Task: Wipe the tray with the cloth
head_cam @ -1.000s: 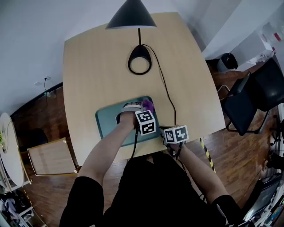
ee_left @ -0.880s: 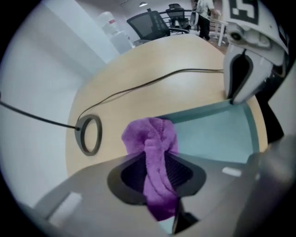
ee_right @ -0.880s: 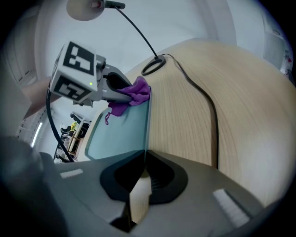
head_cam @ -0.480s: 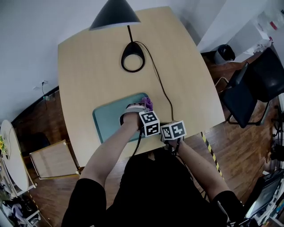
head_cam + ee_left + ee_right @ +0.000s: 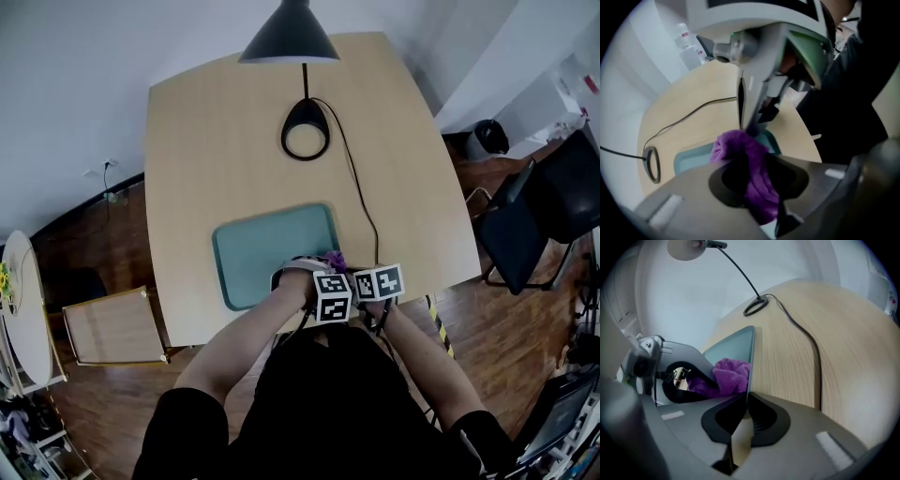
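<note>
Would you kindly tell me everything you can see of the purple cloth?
The purple cloth is a soft, fuzzy, terry-like rag, bunched into a crumpled wad. The left gripper points downward and pinches it between its jaws, with a rounded tuft bulging out past them. It sits over the near right corner of the teal tray. Whether its underside actually presses on the tray surface cannot be seen.

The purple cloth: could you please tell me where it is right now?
In the head view, the purple cloth is at the near right corner of the tray, gripped in the left tongs.
</note>
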